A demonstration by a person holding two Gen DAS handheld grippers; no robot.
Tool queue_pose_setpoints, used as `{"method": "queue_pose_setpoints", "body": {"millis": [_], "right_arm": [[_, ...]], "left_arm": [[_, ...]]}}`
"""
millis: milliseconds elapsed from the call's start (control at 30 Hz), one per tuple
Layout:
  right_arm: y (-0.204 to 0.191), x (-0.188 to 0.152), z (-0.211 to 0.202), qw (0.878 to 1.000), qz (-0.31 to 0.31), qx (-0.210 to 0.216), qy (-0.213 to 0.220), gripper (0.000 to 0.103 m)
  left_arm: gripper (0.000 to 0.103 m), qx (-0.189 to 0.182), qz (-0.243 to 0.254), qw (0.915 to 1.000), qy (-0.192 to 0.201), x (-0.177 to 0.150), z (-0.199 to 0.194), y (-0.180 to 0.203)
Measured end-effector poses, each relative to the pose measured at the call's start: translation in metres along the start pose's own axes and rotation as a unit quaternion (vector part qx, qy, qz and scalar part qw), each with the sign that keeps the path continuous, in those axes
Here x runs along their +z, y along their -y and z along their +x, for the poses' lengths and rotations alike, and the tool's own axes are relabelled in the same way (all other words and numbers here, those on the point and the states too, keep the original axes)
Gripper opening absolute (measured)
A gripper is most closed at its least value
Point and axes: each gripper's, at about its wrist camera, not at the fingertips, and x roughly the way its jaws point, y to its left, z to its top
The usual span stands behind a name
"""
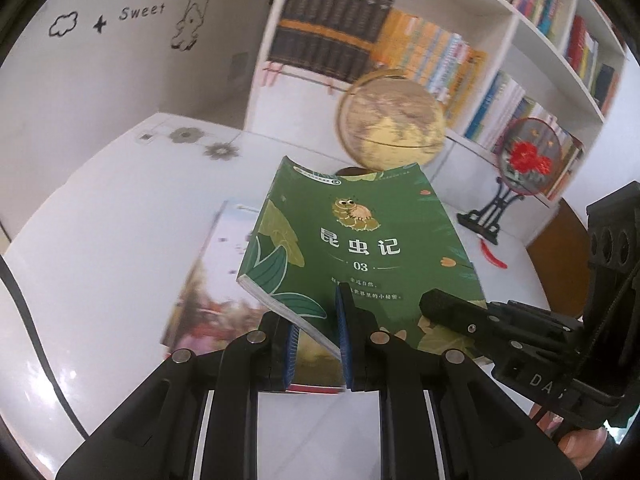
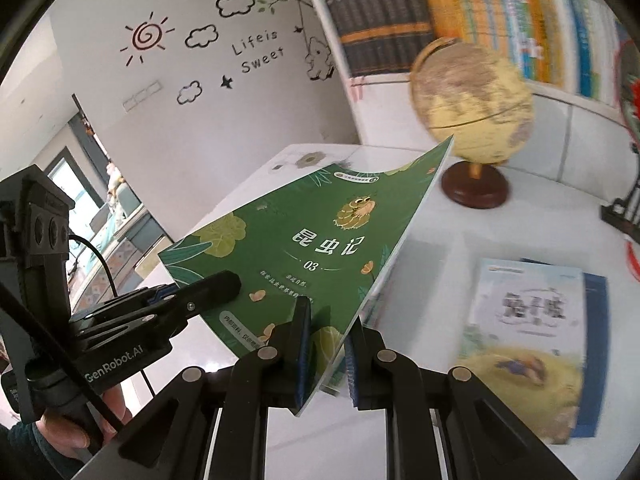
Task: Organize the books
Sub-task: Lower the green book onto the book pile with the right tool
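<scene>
A green paperback book (image 1: pixel 360 248) with an insect drawing and "03" on its cover is held tilted above the white table. My left gripper (image 1: pixel 320 340) is shut on its near edge. My right gripper (image 2: pixel 328 352) is shut on the same book (image 2: pixel 312 240) at its right edge; it also shows in the left wrist view (image 1: pixel 448 304). My left gripper shows at the left of the right wrist view (image 2: pixel 216 284). A blurred colourful book (image 1: pixel 208 280) lies on the table under the green one. A pale blue book (image 2: pixel 528 336) lies flat to the right.
A tan globe (image 1: pixel 390 120) on a wooden base stands behind the books, also in the right wrist view (image 2: pixel 472 108). A round fan with red flowers on a black stand (image 1: pixel 524 156) stands at right. A white bookshelf (image 1: pixel 516 36) full of books lines the back. The white table (image 1: pixel 100 240) extends left.
</scene>
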Motion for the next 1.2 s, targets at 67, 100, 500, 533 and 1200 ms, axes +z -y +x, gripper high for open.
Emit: {"method": "queue_pose_setpoints", "body": {"millis": [67, 100, 500, 533, 1200], "right_arm": [[-0.008, 0.002, 0.013, 1.0, 0.001, 0.001, -0.005, 0.014], [-0.012, 0.003, 0.022, 1.0, 0.001, -0.001, -0.009, 0.014], [-0.021, 0.002, 0.083, 0.999, 0.034, -0.02, -0.038, 0.015], [-0.021, 0.001, 0.084, 0.998, 0.035, -0.022, -0.039, 0.015], [-0.001, -0.02, 0.109, 0.988, 0.106, -0.047, -0.101, 0.024]], "left_arm": [[0.014, 0.001, -0.002, 1.0, -0.005, 0.001, 0.007, -0.015], [0.014, 0.001, -0.002, 1.0, -0.006, 0.001, 0.009, -0.019], [0.015, -0.009, -0.009, 0.9994, -0.033, -0.007, 0.042, -0.065], [0.015, -0.012, -0.009, 0.9993, -0.035, -0.009, 0.044, -0.067], [0.028, -0.021, -0.1, 0.9877, -0.119, -0.04, 0.055, -0.103]]}}
